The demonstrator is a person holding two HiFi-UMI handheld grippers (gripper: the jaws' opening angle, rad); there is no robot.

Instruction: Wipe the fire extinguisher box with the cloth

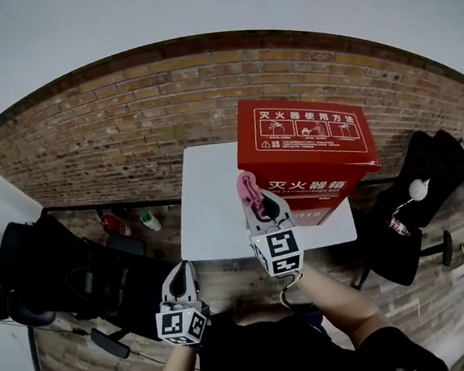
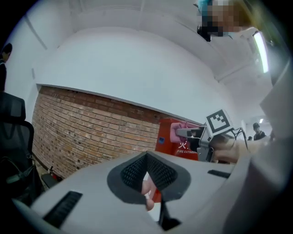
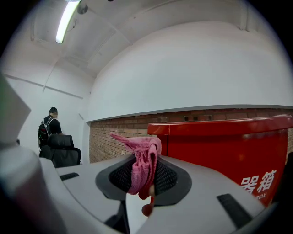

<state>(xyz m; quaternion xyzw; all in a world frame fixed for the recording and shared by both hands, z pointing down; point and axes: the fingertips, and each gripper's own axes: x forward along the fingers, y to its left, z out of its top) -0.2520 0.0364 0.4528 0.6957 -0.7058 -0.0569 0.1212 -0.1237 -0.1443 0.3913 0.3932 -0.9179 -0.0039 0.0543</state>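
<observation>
head view: right claw [image 1: 258, 205] raised over the white surface [image 1: 211, 223], closed on a bunched pink cloth [image 1: 247, 187], just near and left of the red fire extinguisher box [image 1: 306, 145]. box upright at the far right of the surface, against a brick wall [image 1: 129, 133]. cloth apparently not yet touching the box, though hard to settle from this angle. left claw [image 1: 180, 285] low and near, well apart from the box, right of a black chair [image 1: 52, 271].

left gripper view: jaws brought together at the tips, nothing gripped.

right gripper view: jaws pinched on the middle of the cloth, one loose end sticking up and to the left, the rest hanging in folds. red front of the box close on the right.

handling, as judged: cloth light, soft and limp, likely to slip if pinched by a thin edge. best held by a thick bunch, with a free pad left forward for rubbing. box stiff and smooth-painted, probably heavy enough to stay put under light strokes. if steadying needed, top edge or a side wall a sensible hold for the left claw.
</observation>
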